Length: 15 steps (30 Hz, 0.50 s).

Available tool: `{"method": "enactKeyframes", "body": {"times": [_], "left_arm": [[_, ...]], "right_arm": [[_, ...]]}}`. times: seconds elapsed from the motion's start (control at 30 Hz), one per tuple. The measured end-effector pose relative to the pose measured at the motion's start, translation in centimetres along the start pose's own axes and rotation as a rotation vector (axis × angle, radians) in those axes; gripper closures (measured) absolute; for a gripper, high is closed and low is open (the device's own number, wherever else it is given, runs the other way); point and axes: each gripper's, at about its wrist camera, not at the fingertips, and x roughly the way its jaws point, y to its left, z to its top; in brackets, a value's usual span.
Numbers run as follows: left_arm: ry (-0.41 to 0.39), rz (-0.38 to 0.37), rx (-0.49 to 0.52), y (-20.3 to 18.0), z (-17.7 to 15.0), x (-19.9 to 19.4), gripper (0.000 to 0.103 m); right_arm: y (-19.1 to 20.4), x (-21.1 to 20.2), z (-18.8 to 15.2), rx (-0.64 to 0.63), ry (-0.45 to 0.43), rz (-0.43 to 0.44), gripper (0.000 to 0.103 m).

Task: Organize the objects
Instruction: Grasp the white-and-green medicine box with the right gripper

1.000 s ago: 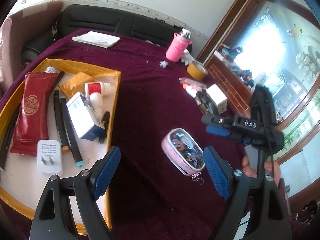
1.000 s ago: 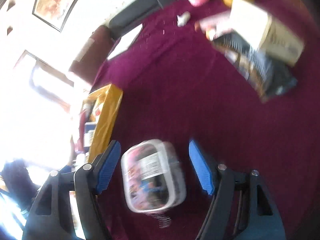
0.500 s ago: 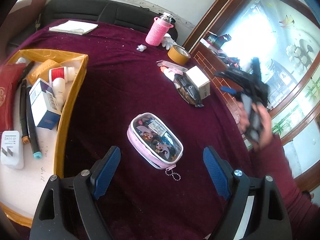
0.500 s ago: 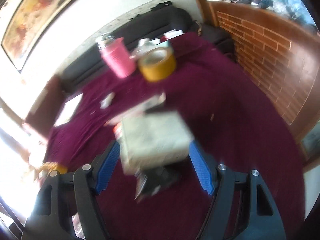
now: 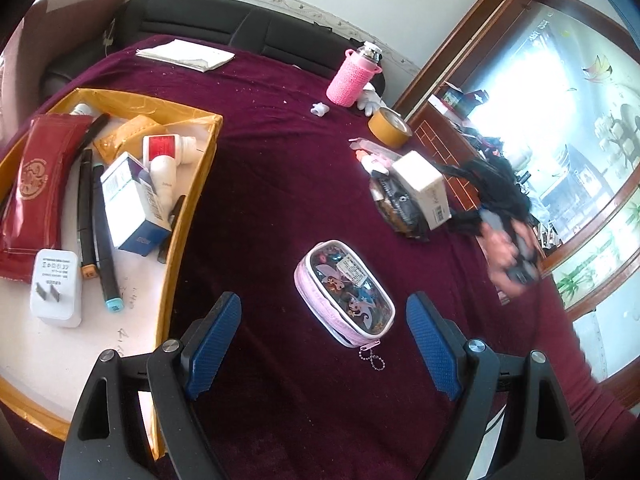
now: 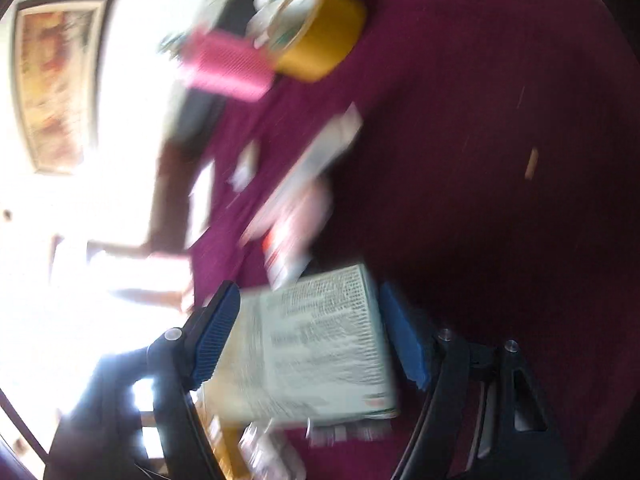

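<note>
Daylight is flooding in through the big wood-framed window, blowing it out white. The left wrist view is staying sharp, bending at its edges; the right wrist view is smearing heavily, glare washing its left side.

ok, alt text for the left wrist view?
Open left gripper hovers over a pink cartoon pouch lying on a maroon tablecloth. A yellow tray of boxes, pens and a charger sits left; a blurred right gripper nears a white box.
</note>
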Motion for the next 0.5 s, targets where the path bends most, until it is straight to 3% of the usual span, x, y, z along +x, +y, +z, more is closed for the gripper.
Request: {"method": "enactKeyframes", "body": {"times": [0.1, 0.17, 0.2, 0.3, 0.33, 0.4, 0.5], "left_arm": [[0.019, -0.018, 0.009, -0.2, 0.0, 0.8, 0.022], [0.035, -0.035, 0.008, -0.3, -0.1, 1.5, 0.022], [0.041, -0.042, 0.004, -0.3, -0.1, 1.7, 0.022], [0.062, -0.062, -0.006, -0.6, -0.3, 2.3, 0.022], [0.062, -0.060, -0.002, -0.7, -0.4, 2.2, 0.022], [0.047, -0.043, 0.012, -1.1, -0.5, 1.8, 0.022], [0.027, -0.023, 0.020, -1.3, -0.5, 1.3, 0.022]], "right_arm": [[1.0, -0.9, -4.5, -0.110, 0.122, 0.078, 0.031], [1.8, -2.1, -6.9, -0.189, 0.141, 0.043, 0.031], [2.2, -2.9, -7.6, -0.222, 0.110, -0.013, 0.030], [5.7, -4.9, -8.9, -0.404, -0.061, -0.318, 0.030], [6.7, -4.9, -9.1, -0.445, -0.092, -0.373, 0.031], [8.6, -4.8, -9.3, -0.477, -0.158, -0.432, 0.031], [11.1, -4.3, -10.0, -0.516, -0.229, -0.438, 0.031]]}}
